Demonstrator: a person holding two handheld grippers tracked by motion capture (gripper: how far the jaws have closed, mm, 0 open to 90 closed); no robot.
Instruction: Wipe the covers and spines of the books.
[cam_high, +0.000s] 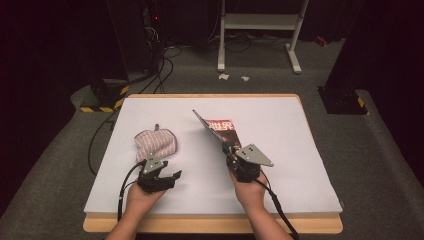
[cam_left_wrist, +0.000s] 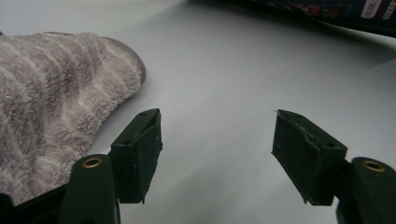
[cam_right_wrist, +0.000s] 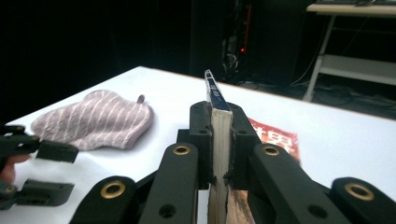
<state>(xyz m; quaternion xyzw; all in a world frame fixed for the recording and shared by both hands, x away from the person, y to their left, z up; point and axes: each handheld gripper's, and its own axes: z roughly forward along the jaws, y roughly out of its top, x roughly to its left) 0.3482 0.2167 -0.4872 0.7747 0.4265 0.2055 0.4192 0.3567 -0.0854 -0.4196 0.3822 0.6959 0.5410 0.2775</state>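
White tabletop (cam_high: 280, 175): your right hand-held gripper (cam_right_wrist: 219, 140) clamps the book (cam_right_wrist: 218, 121) on edge to lift it; your left hand-held gripper (cam_left_wrist: 217, 140) waits wide beside the mitt (cam_left_wrist: 51, 116).

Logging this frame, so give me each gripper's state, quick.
Left gripper: open, nothing between the jaws, beside the striped oven mitt.
Right gripper: shut on the book, clamped at its edge and lifted partly off the table.
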